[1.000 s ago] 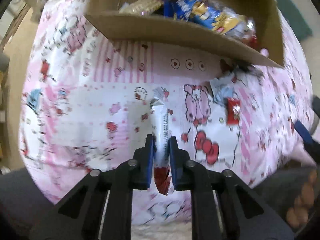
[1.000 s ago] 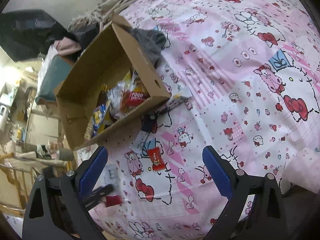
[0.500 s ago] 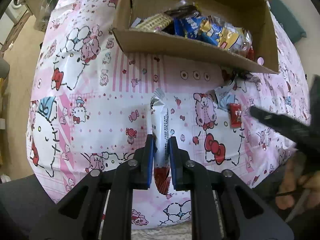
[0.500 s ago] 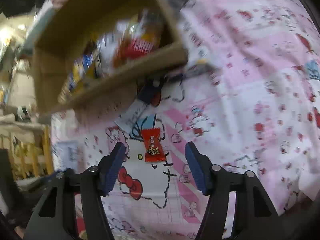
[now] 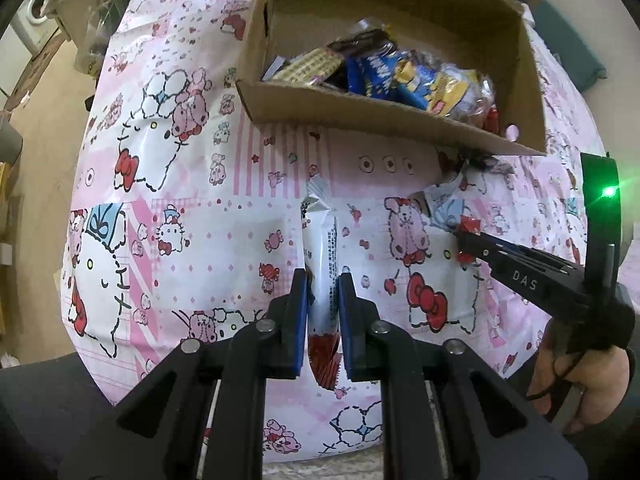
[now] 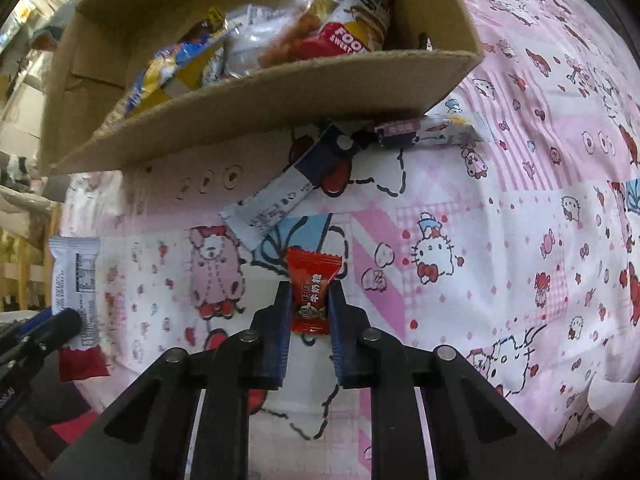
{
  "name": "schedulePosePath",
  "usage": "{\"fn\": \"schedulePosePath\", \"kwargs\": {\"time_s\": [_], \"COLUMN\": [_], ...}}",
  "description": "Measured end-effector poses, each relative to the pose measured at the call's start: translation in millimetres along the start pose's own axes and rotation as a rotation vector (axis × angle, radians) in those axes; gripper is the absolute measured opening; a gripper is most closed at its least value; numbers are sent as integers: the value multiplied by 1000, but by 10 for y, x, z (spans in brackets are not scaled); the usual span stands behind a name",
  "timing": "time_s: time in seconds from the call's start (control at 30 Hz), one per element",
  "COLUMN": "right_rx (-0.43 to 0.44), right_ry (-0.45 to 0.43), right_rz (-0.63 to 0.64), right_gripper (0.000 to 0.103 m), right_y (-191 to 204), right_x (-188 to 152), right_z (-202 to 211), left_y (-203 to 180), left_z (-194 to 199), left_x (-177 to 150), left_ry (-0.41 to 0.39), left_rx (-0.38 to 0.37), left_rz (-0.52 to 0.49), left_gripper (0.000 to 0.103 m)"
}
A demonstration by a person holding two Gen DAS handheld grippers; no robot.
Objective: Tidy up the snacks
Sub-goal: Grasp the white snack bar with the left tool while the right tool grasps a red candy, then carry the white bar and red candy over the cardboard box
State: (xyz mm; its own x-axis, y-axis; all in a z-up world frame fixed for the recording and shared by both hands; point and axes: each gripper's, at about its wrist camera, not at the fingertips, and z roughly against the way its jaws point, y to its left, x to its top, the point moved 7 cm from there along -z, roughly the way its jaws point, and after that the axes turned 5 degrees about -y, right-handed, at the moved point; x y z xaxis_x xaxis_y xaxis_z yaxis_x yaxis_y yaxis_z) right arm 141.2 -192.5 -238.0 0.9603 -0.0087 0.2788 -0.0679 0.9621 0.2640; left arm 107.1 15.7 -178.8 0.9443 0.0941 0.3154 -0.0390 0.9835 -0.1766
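Note:
My left gripper (image 5: 322,284) is shut on a white snack bar with a red end (image 5: 323,248), held above the pink cartoon-print bedsheet (image 5: 180,208). It also shows in the right wrist view (image 6: 76,280). My right gripper (image 6: 309,300) is shut on a small red candy packet (image 6: 314,292) lying on the sheet; it shows in the left wrist view (image 5: 466,240). An open cardboard box (image 5: 384,120) full of snack packets stands just beyond both; it also shows in the right wrist view (image 6: 260,100).
A white and navy stick packet (image 6: 288,192) and a purple-labelled packet (image 6: 424,130) lie at the box's near corner. The bed's left edge drops to the floor (image 5: 36,120).
My right gripper has come down over the red candy and closed on it. My left gripper has carried the white bar closer to the box.

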Motion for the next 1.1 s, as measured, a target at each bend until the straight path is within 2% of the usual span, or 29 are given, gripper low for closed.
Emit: {"fn": "schedulePosePath", "kwargs": {"time_s": [0.13,0.33,0.5,0.63,0.87,1.0,1.1], "right_rx": [73,203,255,303,288,293,295], "right_ry": [-35,-123,-201,-288,-434,-454,-444], "right_rz": [-45,-67,-52,-30,63,15,-23], "right_gripper": [18,18,18,18,18,18,18], "right_y": [-32,21,70,69,37,-201,-281], "right_x": [-26,51,258,501,1080,1314,1359], "right_z": [241,755,1074,1343,1542,1502,1397], "left_y": [-67,-135,-193,-214,-275,-314,-353], "left_z": [203,662,912,1026,1084,954,817], "left_x": [17,206,545,881,1570,1827,1902], "left_ry": [-55,-205,-313,-369,-473,-511,-525], "left_rx": [-8,5,36,45,71,81,93], "left_rz": [-19,-65,-119,-128,-146,-164,-183], "left_gripper": [11,12,12,12,12,12,12]}}
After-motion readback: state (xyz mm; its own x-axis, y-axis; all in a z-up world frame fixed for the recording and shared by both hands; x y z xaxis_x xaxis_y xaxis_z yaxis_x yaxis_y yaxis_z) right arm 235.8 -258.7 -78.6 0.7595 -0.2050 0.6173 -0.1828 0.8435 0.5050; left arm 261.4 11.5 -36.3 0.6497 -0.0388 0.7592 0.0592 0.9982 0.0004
